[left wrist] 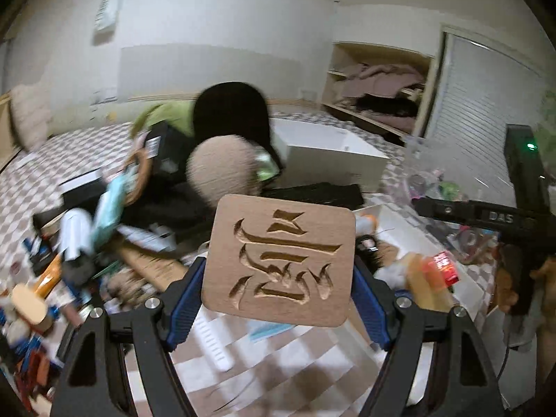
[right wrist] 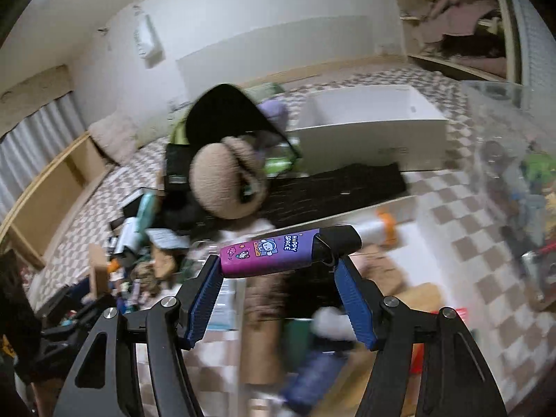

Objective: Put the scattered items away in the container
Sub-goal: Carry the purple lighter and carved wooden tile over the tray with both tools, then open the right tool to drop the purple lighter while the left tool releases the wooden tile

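My left hand-held gripper (left wrist: 278,271) clamps a wooden plaque (left wrist: 279,260) carved with a character, held upright between its blue pads above the cluttered bed (left wrist: 69,146) with its checkered sheet. My right hand-held gripper (right wrist: 279,271) pinches a purple case (right wrist: 269,252) printed "HAPPY SPACE", lying crosswise between its tips. The clear container (right wrist: 514,160) sits to the right, already holding small things. A white box (right wrist: 371,128) lies farther off, with a black cap (right wrist: 226,114) and a tan plush (right wrist: 226,180) to its left.

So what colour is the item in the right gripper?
Purple item with black end, in the right gripper; right wrist view.
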Tool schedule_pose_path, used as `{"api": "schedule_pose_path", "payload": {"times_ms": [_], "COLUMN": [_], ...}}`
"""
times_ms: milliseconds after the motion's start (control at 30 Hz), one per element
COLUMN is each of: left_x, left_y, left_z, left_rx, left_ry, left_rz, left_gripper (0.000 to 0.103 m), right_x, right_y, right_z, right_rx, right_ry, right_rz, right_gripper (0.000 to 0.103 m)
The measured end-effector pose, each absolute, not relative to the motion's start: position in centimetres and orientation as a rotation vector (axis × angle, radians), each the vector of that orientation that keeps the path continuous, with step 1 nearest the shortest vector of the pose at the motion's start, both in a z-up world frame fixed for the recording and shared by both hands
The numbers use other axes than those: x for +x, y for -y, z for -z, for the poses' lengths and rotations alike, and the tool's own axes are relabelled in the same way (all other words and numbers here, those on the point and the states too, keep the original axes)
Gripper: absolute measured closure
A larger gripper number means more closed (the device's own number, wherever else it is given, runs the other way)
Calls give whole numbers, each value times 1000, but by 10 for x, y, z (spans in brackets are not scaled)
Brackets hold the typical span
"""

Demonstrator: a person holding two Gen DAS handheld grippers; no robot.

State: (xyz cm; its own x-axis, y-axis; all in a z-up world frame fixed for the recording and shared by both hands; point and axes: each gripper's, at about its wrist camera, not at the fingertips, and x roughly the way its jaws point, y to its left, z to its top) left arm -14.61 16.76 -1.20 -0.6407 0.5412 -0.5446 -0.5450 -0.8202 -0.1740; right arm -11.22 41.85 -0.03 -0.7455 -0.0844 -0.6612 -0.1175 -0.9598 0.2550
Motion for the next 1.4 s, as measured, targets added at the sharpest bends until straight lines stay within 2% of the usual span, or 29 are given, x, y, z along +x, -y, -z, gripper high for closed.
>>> {"api": "schedule_pose_path", "payload": {"times_ms": [233,500,533,567,600,933,1200,1267,1367,1400], "left_x": [-153,-168,-170,-173,-175,-194,-189,-187,-184,-183], "left_y": [-234,-290,-295,-300,-305,-345,-343,-341,-337,-336], "left_z": [9,11,10,10,9,11,25,26,24,23], "left_rx": [-801,-846,-849,-852,-854,-889,-919,-922,-917,-914], "left_ry": [-60,-92,-96,-99,-103,-145,-159,-155,-144,-142], "left_rz": [-2294,-2210,-2204,-2198,-2192,-2145,-2143,-2149,-2157,-2158], "left_gripper": [24,25,28,41,46,46,45,41,27,26], "right_x": [-121,-133,-134,-136,-137,-145,-144,-144,-144,-144], "right_y": [-475,-495,-496,-497,-497,-506,-508,-509,-509,-509], "right_z": [17,48,52,55,58,76,78,79,80,80], "right_rx": [-1168,-1267,-1275,-1284,-1291,-1335,-1342,-1344,-1347,-1349], "right_ry": [-481,-508,-509,-509,-513,-543,-544,-544,-544,-545], "right_rz": [-2785,-2736,-2734,-2732,-2730,-2712,-2698,-2694,-2689,-2687], "right_gripper": [36,36,36,36,36,36,35,20,19,19]}}
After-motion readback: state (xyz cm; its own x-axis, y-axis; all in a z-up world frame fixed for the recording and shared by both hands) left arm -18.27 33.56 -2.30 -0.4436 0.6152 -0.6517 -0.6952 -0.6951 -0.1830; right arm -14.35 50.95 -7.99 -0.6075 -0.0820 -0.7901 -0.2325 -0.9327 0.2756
